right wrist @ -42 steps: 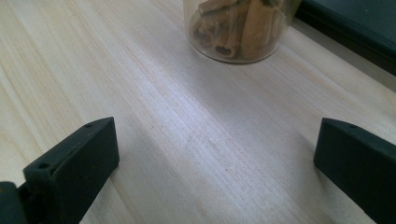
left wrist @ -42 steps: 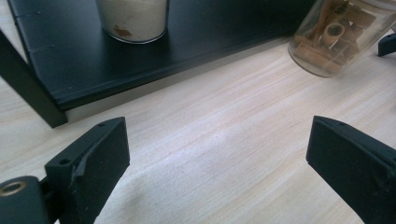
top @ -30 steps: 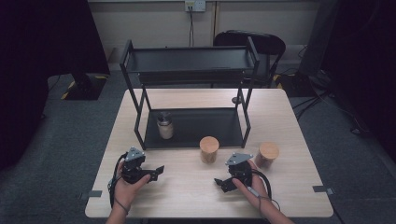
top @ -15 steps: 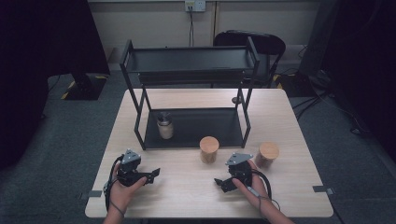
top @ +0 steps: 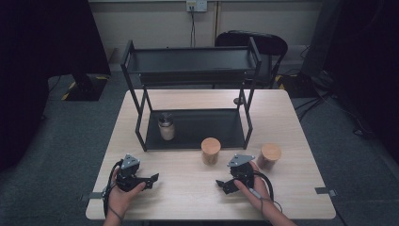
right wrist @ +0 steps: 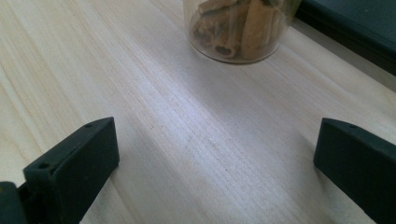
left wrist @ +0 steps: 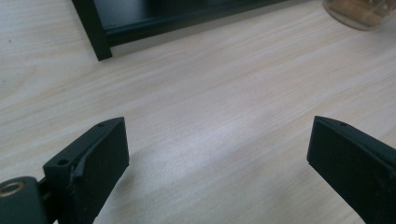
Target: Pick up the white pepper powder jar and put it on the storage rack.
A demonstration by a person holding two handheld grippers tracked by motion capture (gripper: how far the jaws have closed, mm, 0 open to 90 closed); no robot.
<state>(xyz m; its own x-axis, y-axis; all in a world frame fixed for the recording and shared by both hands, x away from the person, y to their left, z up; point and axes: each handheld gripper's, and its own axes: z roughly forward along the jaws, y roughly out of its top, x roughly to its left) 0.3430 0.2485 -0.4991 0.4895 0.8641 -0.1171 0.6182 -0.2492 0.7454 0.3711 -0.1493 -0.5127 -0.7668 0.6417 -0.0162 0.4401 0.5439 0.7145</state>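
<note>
My left gripper (top: 151, 179) rests near the table's front left, held in a hand, its jaws wide apart over bare wood (left wrist: 217, 140). At the front right my right gripper (top: 222, 184) is likewise open with nothing between its jaws (right wrist: 217, 140). A cork-lidded glass jar (top: 210, 150) stands in front of the black rack (top: 190, 80); in the right gripper view this jar (right wrist: 238, 28) holds brown rolled sticks just ahead of the jaws. A second cork-lidded jar (top: 270, 156) stands right of my right hand. A small jar (top: 165, 126) sits on the rack's bottom shelf.
The two-tier black metal rack takes up the table's back half; its front left leg (left wrist: 95, 32) is ahead of my left gripper. A dark chair (top: 256, 44) stands behind the table. Bare wood lies between the two grippers.
My left gripper has drifted slightly toward the table's front left. The right gripper and the jars have stayed where they were.
</note>
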